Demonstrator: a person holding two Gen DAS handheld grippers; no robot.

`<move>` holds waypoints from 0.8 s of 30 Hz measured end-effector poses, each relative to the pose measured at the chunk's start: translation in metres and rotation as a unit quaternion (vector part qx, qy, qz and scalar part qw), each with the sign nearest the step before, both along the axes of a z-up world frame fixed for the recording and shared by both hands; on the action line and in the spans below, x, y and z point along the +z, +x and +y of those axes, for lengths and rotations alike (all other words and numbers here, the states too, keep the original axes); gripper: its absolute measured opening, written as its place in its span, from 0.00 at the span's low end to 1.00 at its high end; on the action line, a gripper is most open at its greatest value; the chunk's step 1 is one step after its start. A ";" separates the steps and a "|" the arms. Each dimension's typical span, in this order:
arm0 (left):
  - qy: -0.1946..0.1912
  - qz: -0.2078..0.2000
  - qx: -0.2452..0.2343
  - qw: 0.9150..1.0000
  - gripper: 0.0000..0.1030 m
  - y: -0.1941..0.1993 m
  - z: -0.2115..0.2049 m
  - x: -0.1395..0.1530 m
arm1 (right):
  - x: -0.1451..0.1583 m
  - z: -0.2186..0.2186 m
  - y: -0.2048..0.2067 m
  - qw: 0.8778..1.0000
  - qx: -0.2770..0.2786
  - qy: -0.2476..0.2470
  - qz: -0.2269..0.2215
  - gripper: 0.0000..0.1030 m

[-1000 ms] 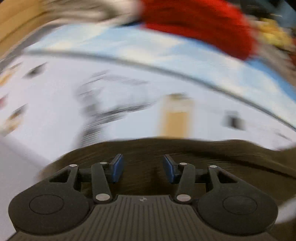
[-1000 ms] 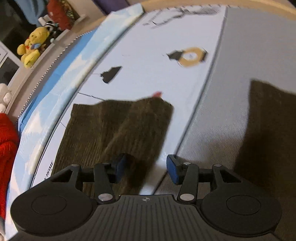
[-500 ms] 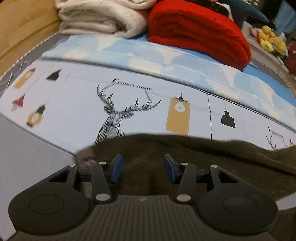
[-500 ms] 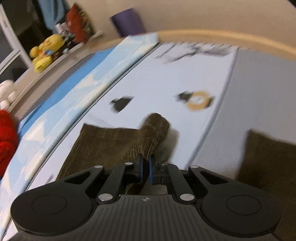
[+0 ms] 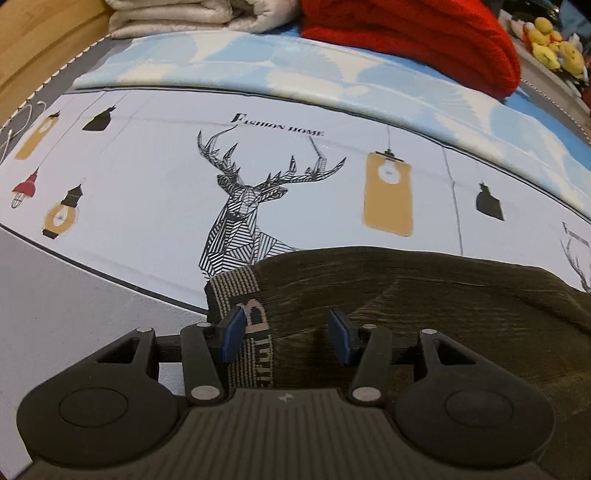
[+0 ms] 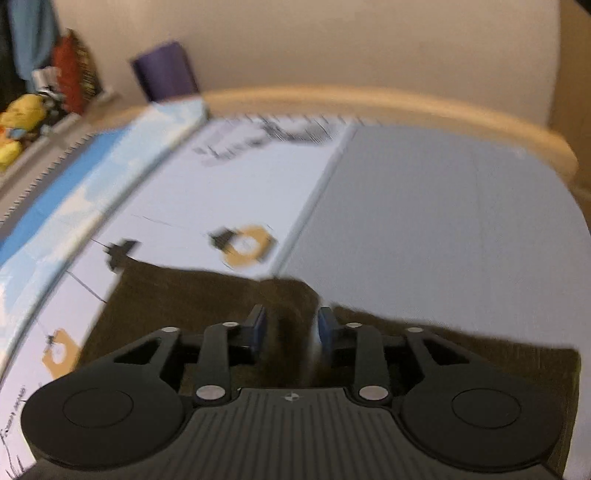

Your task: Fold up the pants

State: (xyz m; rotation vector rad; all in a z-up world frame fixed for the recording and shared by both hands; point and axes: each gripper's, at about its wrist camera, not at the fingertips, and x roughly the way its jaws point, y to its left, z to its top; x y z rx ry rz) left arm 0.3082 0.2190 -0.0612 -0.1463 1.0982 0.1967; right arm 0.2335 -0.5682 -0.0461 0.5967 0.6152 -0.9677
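- Left wrist view: dark olive-brown corduroy pants point(image 5: 424, 306) lie on the deer-printed bedsheet point(image 5: 147, 192); the left gripper point(image 5: 286, 330), jaws apart and pressing nothing, hovers over the tan patterned waistband point(image 5: 255, 325). Step, as judged: gathering the waistband end.
- Right wrist view, blurred: the right gripper point(image 6: 290, 328) is opening, a ridge of cloth between its jaws, apparently untouched. Next: re-grip for the fold.

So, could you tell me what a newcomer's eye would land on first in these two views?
Probably the geometric deer print on the pale bedsheet, then the red blanket folded at the far edge. Nearer, the dark brown pants lie under the open left gripper, their patterned waistband by its left pad; the right gripper is opening over brown fabric.
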 end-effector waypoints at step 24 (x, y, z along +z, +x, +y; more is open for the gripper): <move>0.068 0.011 -0.078 0.995 0.67 0.017 -0.024 -0.056 | -0.009 0.058 0.063 0.985 0.172 0.009 -0.012 0.33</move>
